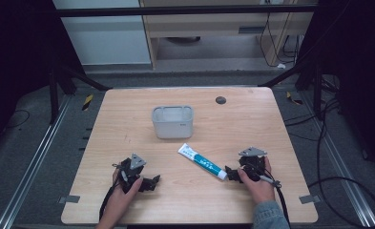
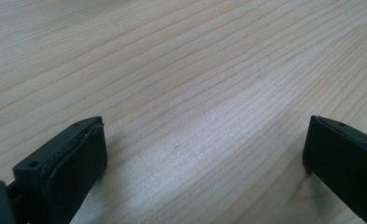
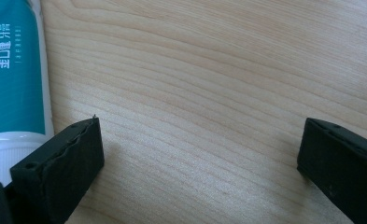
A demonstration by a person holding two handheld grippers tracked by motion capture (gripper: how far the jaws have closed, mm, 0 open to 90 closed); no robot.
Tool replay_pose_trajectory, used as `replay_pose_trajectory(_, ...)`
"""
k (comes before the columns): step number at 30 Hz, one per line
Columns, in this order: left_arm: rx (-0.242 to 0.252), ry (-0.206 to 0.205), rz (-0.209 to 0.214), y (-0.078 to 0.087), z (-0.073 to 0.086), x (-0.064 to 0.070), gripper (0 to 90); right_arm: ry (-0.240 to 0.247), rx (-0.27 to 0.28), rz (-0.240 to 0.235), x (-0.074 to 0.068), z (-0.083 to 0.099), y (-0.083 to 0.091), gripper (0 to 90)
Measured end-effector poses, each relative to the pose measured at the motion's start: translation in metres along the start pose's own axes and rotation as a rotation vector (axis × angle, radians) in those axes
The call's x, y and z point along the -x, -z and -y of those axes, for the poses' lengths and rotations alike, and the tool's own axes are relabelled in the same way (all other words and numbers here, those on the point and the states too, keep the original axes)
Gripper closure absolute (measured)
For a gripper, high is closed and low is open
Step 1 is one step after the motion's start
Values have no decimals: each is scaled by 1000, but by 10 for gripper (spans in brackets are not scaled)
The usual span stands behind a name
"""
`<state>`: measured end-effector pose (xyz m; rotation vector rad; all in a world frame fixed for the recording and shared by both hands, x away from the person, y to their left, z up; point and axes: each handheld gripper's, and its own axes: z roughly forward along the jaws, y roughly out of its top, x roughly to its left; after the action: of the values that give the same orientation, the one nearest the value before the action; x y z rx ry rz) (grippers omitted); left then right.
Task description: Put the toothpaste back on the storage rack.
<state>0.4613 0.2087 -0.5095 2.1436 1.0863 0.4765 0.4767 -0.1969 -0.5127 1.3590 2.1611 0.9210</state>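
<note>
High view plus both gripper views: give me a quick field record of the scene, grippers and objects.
surface: wooden table
tube: teal and white toothpaste tube, lying flat, white cap toward the right gripper
bin: grey bin, upright, beyond the tube, apart from it
left gripper: open, low over bare wood, nothing between the jaws
right gripper: open, next to the cap end; in the right gripper view the tube lies outside the left jaw, not between the jaws
hole: dark round spot near the far edge

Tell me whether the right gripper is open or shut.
Open. The right gripper has its jaws wide apart over bare table; the toothpaste tube lies outside them, ungripped.
</note>
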Motion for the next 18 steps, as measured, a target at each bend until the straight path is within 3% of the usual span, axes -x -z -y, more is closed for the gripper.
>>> replay_pose_trajectory(15,0,1,1,-11,-11,5,0,-4,1,-1,0,0,0,9)
replay_pose_trajectory(18,1,-3,3,-11,-12,5,0,-9,4,14,1,-1,3,96)
